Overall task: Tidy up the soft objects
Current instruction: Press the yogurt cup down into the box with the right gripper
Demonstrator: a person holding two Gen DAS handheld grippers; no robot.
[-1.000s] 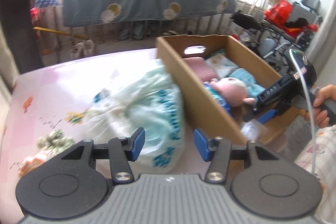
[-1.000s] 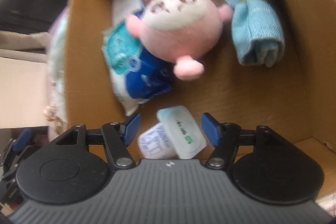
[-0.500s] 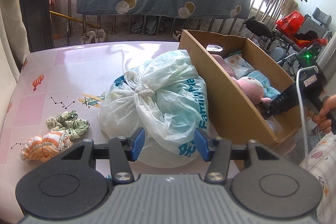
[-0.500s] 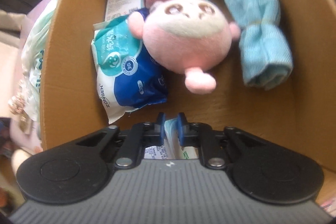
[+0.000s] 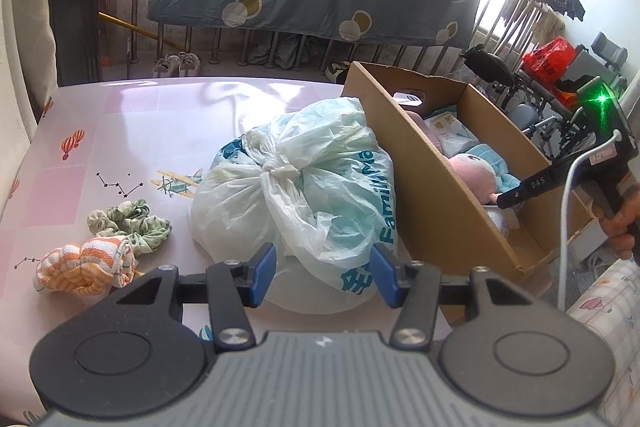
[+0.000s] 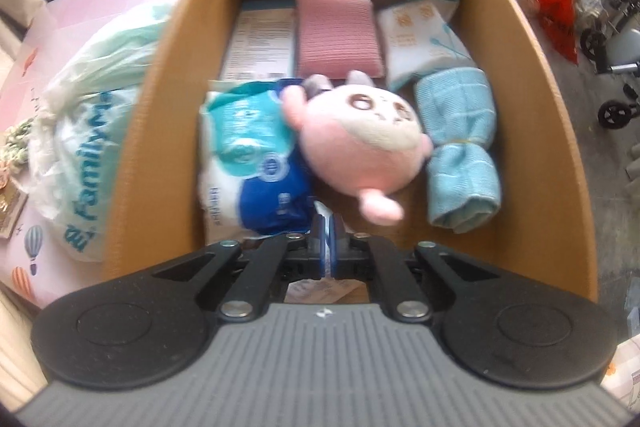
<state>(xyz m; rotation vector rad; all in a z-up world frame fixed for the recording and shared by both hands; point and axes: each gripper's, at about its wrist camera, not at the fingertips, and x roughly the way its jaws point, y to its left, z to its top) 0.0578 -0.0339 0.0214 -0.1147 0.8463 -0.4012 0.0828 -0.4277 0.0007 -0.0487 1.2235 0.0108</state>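
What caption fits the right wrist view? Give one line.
Right gripper shut on a small packet above a cardboard box holding a pink plush.

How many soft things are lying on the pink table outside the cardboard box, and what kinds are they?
Knotted white-and-teal plastic bag: 1
Green fabric scrunchie: 1
Orange-and-white striped bundled cloth: 1
Total: 3

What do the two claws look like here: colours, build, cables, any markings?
Both match: the left claw and right claw have blue pads on black linkage arms with silver screws, over a ribbed grey body. The right one carries a white cable, "DAS" lettering and a green light.
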